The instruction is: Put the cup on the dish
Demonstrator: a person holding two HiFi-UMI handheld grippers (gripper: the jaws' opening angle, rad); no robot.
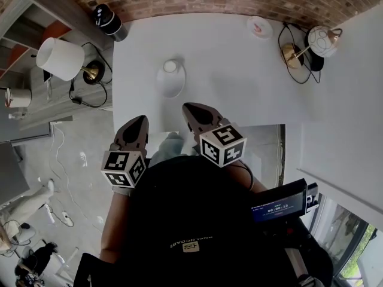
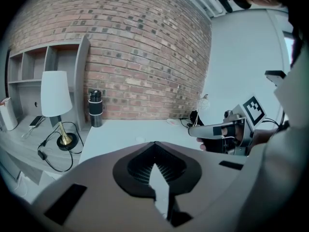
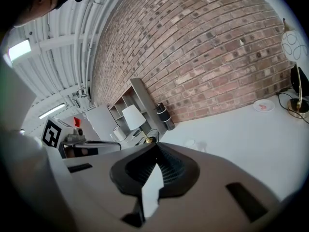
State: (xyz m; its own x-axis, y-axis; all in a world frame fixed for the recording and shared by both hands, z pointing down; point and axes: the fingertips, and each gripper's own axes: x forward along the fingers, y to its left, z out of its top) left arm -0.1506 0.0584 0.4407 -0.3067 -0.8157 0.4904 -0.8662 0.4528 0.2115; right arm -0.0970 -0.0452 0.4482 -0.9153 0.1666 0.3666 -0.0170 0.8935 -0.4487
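A small white cup [image 1: 170, 66] stands upright on the white table [image 1: 239, 82], left of its middle. The small pinkish dish [image 1: 260, 27] lies far off at the back right by the brick wall. My left gripper [image 1: 139, 119] and right gripper [image 1: 190, 107] hover at the table's near edge, both shut and empty, well short of the cup. In the right gripper view the cup [image 3: 189, 142] shows just past my shut right gripper [image 3: 155, 145], with the dish [image 3: 263, 106] far right. In the left gripper view the cup [image 2: 140, 139] peeks over my shut left gripper [image 2: 154, 143].
A black bottle [image 1: 108, 21] stands at the table's back left corner. A globe lamp [image 1: 323, 40] with its cable sits at the back right, near the dish. A white-shaded lamp [image 1: 60, 57] and shelves stand off the table to the left.
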